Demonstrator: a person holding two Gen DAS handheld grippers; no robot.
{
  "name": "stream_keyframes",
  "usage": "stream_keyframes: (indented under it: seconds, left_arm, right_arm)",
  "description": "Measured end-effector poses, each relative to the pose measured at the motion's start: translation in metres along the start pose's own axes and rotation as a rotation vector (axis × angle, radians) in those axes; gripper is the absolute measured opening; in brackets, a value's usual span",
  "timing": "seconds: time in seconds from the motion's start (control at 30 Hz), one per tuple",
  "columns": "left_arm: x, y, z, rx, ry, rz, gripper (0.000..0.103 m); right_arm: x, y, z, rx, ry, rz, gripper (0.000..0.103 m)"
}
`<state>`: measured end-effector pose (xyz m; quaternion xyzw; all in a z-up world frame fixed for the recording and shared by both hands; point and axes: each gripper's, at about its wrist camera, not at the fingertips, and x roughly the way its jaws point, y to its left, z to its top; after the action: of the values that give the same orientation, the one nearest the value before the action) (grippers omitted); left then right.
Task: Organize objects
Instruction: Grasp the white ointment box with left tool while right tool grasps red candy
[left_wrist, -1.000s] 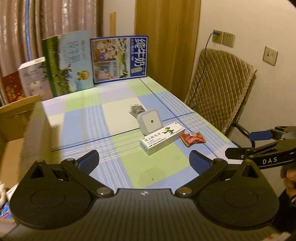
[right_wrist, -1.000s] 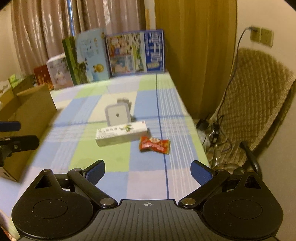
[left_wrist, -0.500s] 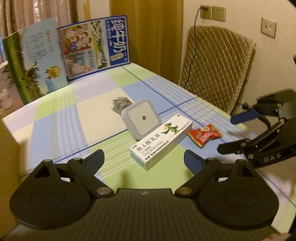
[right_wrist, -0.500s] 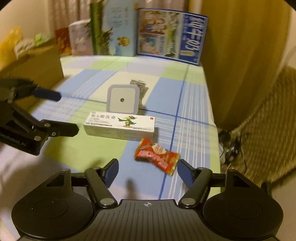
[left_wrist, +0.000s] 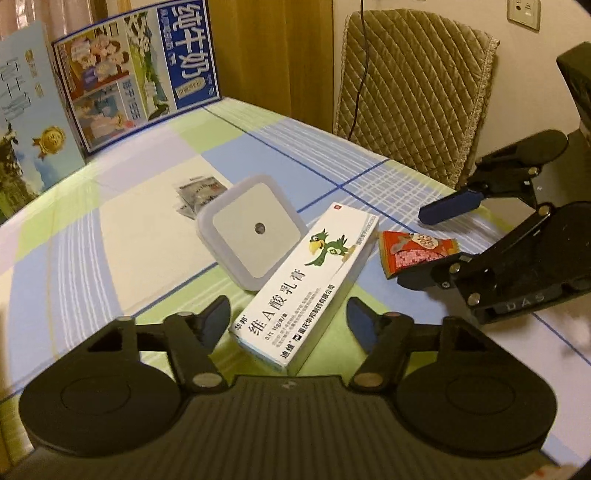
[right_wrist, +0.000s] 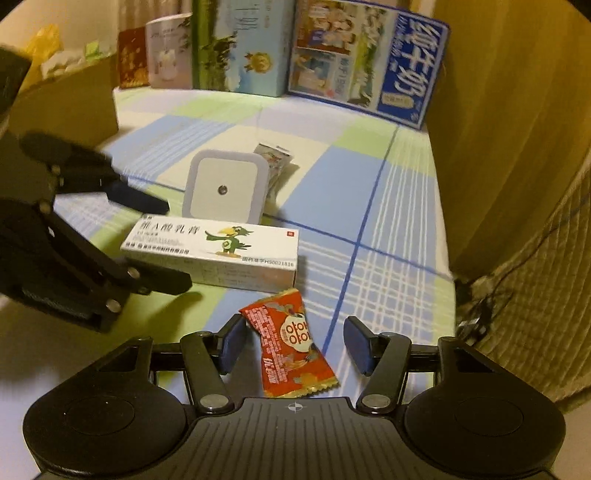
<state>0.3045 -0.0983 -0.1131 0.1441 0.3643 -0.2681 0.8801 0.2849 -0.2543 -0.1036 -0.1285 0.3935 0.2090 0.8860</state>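
Your left gripper (left_wrist: 288, 321) has its jaws spread around the near end of the white ointment box (left_wrist: 306, 284), with bare checked tablecloth (left_wrist: 66, 266) on its left side. Just ahead, the square night light (left_wrist: 253, 230) touches the box's left long side and blocks that flank; a small silver sachet (left_wrist: 197, 190) lies beyond it. Your right gripper (right_wrist: 295, 343) straddles the red candy wrapper (right_wrist: 290, 343), with open cloth to its right up to the table edge. The ointment box lies crosswise directly ahead. Tall milk cartons (right_wrist: 365, 59) wall off the far end, and a cardboard box (right_wrist: 70, 99) stands far left.
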Motion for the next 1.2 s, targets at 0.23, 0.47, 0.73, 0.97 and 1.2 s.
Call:
stream_keyframes:
  seconds: [0.23,0.47,0.73,0.97,1.2]
  left_arm:
    - [-0.012,-0.002,-0.008,-0.037,0.032,0.01,0.045]
    - [-0.057,-0.012,-0.045,-0.113,0.087,0.043,0.034]
    - [-0.1,-0.014,-0.076,-0.158,0.06,0.069,0.037]
    - [-0.082,-0.005,-0.061,-0.196,0.028,0.063,0.05]
    - [-0.065,0.001,-0.056,-0.207,0.038,0.057,0.048]
  right_arm:
    - [-0.007,0.008,0.002,0.084,0.031,0.007,0.029]
    - [-0.024,0.042,-0.004,0.141,0.077,0.032,0.025]
    - [-0.045,0.075,-0.024,0.272,0.071,0.037,0.025]
    - [-0.046,0.065,-0.023,0.317,0.045,-0.006,0.025]
    - [-0.04,0.063,-0.017,0.327,0.044,-0.012,0.025]
